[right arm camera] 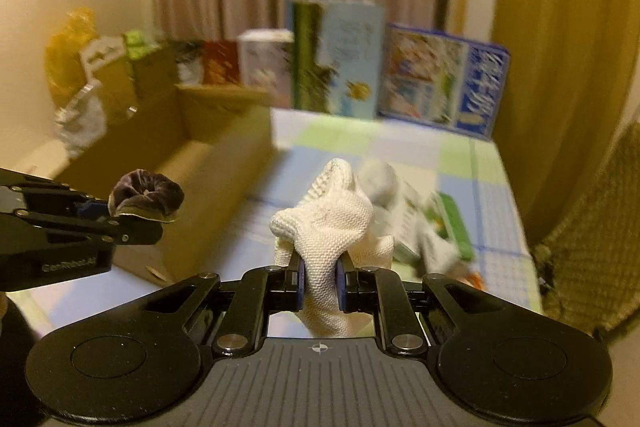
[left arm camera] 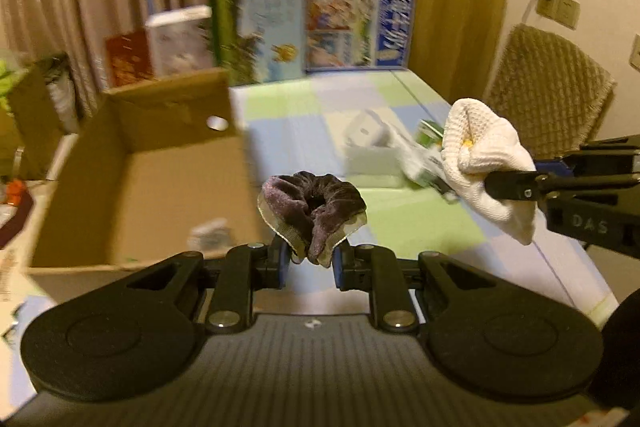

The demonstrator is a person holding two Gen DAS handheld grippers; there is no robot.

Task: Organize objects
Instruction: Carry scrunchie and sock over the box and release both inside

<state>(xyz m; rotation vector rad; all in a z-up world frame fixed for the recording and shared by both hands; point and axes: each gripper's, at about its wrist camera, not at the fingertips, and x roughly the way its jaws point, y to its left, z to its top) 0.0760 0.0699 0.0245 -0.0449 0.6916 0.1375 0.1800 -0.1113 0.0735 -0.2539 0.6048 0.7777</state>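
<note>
We have the left gripper (left arm camera: 310, 259) clenched on a dark purple velvet scrunchie (left arm camera: 312, 211), its ruffled folds edged with a pale sheer trim, bunched up above the fingertips and lifted off the worktop (left arm camera: 400, 227). Just to the left of it sits the open cardboard box (left arm camera: 132, 179), with something small and pale lying blurred on its floor. Our right gripper (right arm camera: 320, 285) is squeezed tight on a white waffle-knit cloth (right arm camera: 332, 227), crumpled into a soft peak ahead of the fingers, with a tail hanging down between them; from the left wrist view a small yellow spot shows in its folds. It is held up in the air too. Ahead of the right gripper, down on the checked blue and green covering, lie a white item and a green packet (right arm camera: 452, 227), both blurred.
</note>
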